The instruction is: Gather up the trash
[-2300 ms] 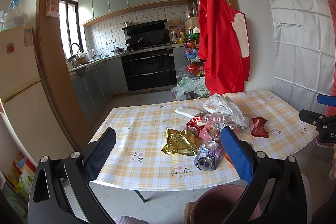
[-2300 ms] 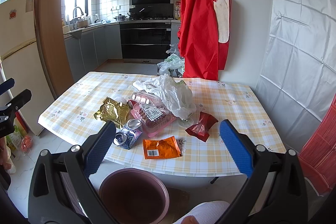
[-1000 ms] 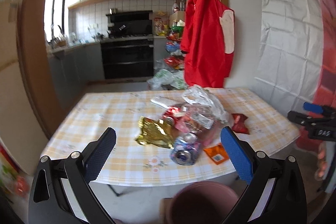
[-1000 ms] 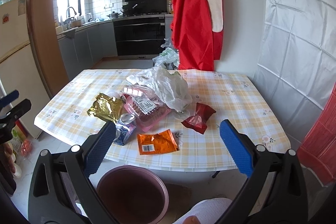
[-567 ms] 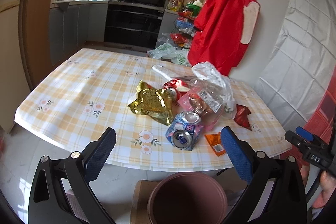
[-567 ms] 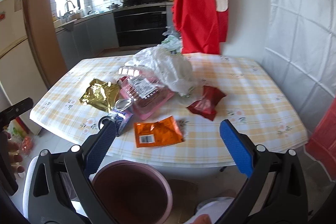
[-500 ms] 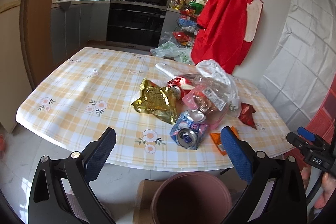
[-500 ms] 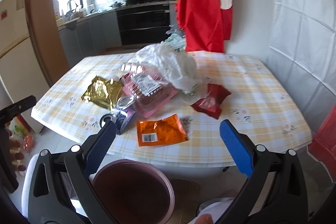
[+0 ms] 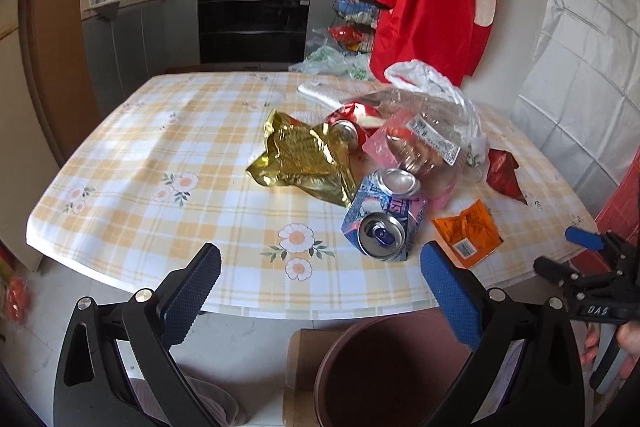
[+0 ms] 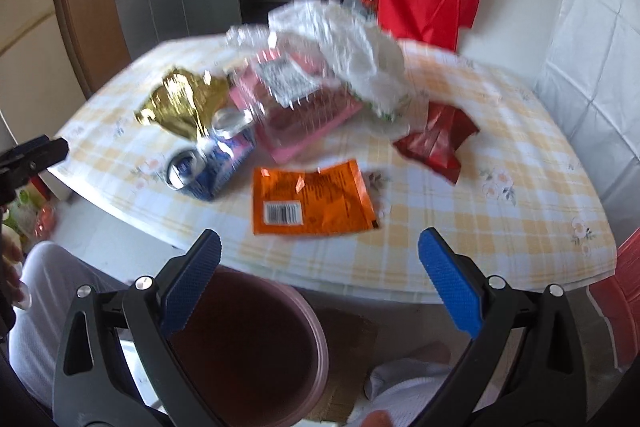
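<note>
From the left wrist camera, the left gripper [image 9: 316, 269] hangs spread wide and empty over the near edge of the checked table [image 9: 132, 187], with the crushed blue can [image 9: 384, 217] just beyond its right finger and the gold foil bag [image 9: 302, 159] farther in; the brown bin [image 9: 384, 371] waits on the floor below. From the right wrist camera, blurred, the right gripper [image 10: 319, 267] is likewise agape and holds nothing, aimed at the orange wrapper [image 10: 310, 203] lying flat near the table edge, the bin [image 10: 256, 351] beneath. Collection looks barely begun; the next move probably calls for a low, shallow pinch on that flat wrapper.
</note>
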The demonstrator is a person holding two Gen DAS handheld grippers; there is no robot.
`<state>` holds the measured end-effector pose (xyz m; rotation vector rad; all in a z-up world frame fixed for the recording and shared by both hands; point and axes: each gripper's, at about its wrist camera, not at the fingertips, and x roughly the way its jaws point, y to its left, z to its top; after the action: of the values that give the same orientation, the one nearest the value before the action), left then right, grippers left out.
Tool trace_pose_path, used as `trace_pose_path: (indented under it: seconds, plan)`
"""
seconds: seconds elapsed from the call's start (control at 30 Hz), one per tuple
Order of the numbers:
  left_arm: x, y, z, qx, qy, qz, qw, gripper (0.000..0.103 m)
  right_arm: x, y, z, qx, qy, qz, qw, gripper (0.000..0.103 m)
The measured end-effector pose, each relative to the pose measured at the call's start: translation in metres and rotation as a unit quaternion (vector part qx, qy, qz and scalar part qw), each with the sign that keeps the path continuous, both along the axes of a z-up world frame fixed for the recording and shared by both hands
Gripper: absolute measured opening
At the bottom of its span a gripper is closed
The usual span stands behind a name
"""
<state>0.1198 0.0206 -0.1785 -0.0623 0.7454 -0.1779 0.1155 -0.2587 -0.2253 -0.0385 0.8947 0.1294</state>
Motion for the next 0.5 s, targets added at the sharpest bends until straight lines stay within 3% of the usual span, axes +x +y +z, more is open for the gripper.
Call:
trace_pose_path:
  seconds: [0.27,0.5]
  plan:
    - [0.021,-0.002,-0.02,-0.023,0.025,-0.006,0.9994,0.098,0.031,0.017,-0.035,0.003,0.027,0.038,0.999,0.097]
    - [0.033,0.001,-0.031,-0.022,0.037,-0.006,0.9991,0.098,0.078,0.045,-0.068,-0.023,0.048,0.066,0.996,0.097]
